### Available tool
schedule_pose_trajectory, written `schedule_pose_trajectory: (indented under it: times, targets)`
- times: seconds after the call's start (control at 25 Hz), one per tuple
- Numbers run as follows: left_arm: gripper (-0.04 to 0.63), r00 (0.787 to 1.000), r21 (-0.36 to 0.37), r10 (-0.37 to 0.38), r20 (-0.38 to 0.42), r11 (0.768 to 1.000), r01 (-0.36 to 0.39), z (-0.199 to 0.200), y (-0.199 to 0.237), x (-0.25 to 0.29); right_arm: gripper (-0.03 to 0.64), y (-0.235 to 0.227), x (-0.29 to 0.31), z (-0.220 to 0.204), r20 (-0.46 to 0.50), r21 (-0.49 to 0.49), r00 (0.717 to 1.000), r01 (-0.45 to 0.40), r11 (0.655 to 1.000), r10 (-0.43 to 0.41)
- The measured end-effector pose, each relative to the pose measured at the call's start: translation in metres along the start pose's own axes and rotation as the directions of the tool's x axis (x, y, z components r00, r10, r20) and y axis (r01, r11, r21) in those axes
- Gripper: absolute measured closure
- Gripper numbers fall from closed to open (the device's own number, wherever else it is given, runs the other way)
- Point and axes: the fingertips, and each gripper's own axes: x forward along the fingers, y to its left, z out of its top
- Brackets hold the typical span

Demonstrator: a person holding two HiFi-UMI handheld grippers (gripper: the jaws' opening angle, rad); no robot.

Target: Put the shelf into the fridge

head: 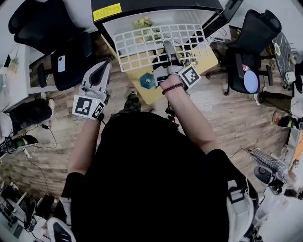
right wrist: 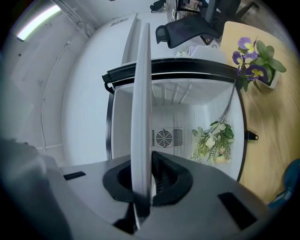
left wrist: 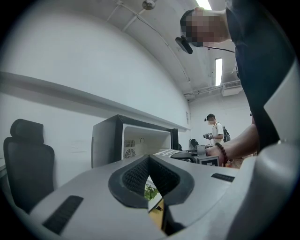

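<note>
The white grid shelf [head: 158, 43] hangs level in front of the open mini fridge [head: 156, 12], its far edge at the white cavity. My right gripper [head: 168, 51] is shut on the shelf's near edge. In the right gripper view the shelf [right wrist: 141, 93] shows edge-on, clamped in the right gripper [right wrist: 146, 161], with the fridge's back wall [right wrist: 178, 122] behind it. My left gripper [head: 104, 68] is shut and empty, left of the shelf and apart from it. In its own view the left gripper [left wrist: 149, 160] points past the fridge [left wrist: 117, 140].
A flower sprig [right wrist: 213, 140] lies inside the fridge. On the wooden table [head: 208, 61] stand a potted purple flower [right wrist: 255, 63] and a blue hexagonal object [head: 147, 81]. Office chairs [head: 248, 42] flank the table. A person [left wrist: 215, 131] stands far off.
</note>
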Motion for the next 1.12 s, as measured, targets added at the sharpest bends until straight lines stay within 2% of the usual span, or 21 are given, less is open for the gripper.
schedule_pose_trajectory:
  times: [1.12]
  targets:
    - [0.577, 1.0, -0.002, 0.014, -0.004, 1.0, -0.014, -0.0036, -0.0012, 0.0014, 0.577, 0.0007, 0.0101, 0.0026, 0.02, 0.006, 1.0, 0.013, 1.0, -0.013]
